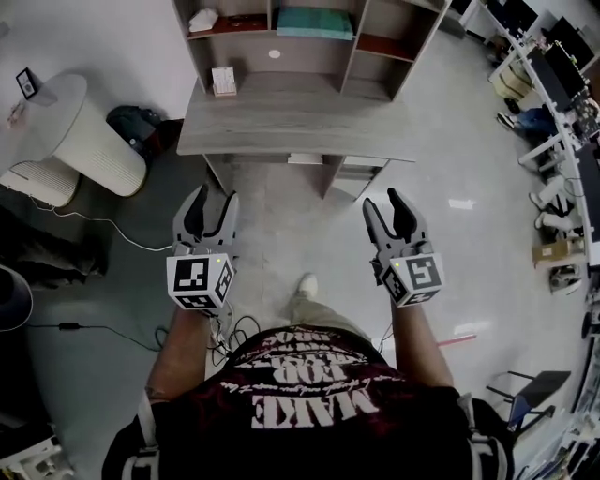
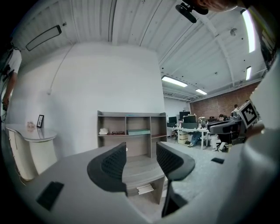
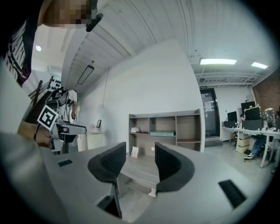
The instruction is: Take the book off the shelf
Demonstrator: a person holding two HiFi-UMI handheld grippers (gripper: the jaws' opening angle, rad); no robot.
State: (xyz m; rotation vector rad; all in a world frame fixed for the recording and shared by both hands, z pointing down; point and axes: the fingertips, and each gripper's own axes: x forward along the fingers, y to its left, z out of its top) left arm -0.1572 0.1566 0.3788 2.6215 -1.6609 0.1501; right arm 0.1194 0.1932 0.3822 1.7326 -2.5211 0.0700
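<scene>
Judging by its flat, squared shape, we take the book (image 1: 315, 23) for a stiff, fairly light thing with a smooth teal cover that could slip under the pads. It lies flat in the middle compartment of the shelf (image 1: 309, 58), at the back of the desk (image 1: 291, 127). We think the front edge is the place to take it. Because the book rests on the board, a jaw probably cannot get under it until it is drawn forward a little. A pinch from above and below would also call for a rolled gripper.

The left gripper (image 1: 210, 202) and the right gripper (image 1: 394, 202) both have their jaws spread apart with nothing between them. From the head view we see them side by side over the floor (image 1: 281, 216), well short of the desk, and we see the book's broad top face.

The gripper views show what that view hides: the book's thin front edge, the free room above it in the compartment, and, from the right one, a card (image 3: 134, 152) standing on the desk below.
</scene>
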